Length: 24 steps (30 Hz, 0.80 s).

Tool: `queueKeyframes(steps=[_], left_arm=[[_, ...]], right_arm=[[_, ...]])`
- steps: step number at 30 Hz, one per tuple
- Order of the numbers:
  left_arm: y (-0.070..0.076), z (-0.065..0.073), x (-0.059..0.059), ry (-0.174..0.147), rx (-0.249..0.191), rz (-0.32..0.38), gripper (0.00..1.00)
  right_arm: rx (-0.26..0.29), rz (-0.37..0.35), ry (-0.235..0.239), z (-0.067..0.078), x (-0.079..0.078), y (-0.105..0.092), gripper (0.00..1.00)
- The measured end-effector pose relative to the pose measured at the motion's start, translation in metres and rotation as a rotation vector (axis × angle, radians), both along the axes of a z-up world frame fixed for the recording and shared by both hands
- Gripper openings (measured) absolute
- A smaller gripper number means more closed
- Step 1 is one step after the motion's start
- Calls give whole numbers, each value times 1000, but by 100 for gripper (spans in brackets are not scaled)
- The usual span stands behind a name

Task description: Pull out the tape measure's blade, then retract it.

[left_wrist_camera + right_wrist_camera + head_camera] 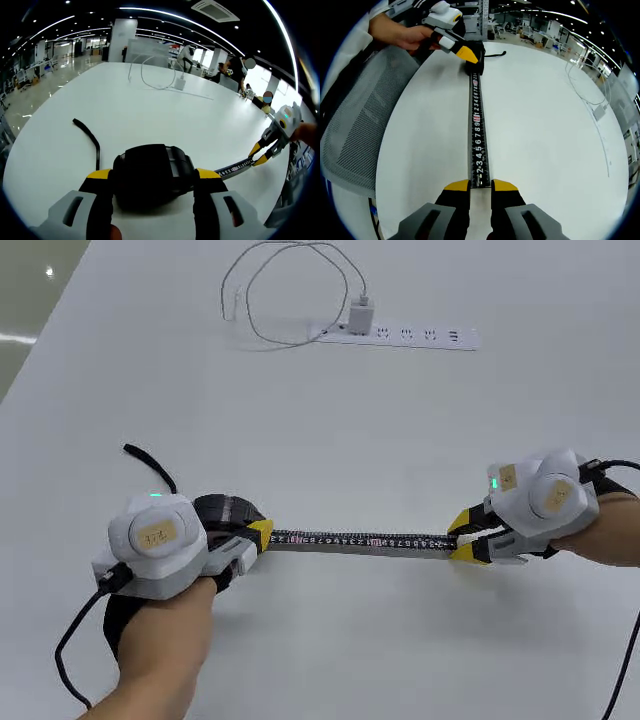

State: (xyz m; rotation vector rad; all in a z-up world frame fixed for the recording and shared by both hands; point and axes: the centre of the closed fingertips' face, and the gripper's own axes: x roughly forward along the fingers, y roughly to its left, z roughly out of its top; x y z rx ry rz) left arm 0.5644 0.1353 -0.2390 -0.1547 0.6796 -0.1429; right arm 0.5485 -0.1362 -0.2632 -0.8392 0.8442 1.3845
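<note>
The black tape measure case sits on the white table, and my left gripper is shut on it; in the left gripper view the case fills the gap between the yellow-tipped fingers. Its dark blade with white numerals runs rightward just above the table. My right gripper is shut on the blade's end. In the right gripper view the blade stretches from my right gripper up to the case. The case's black wrist strap lies behind it.
A white power strip with a plugged-in charger and a looped white cable lies at the far side of the table. A grey mesh chair stands past the table edge. People stand in the background beyond the table.
</note>
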Motion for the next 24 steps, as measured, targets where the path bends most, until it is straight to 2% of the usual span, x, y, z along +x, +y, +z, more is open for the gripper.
queueKeyframes(steps=[3,16,24], left_arm=[[0,0,0,2,-1,5,61],[1,-1,0,11,11,-5,60],[1,-1,-1,28,9,-5,59]], right_arm=[[-2,5,-14,0,1,0,11],[-7,12,-18,1,-1,1,10],[-4,15,-19,1,-1,4,10]])
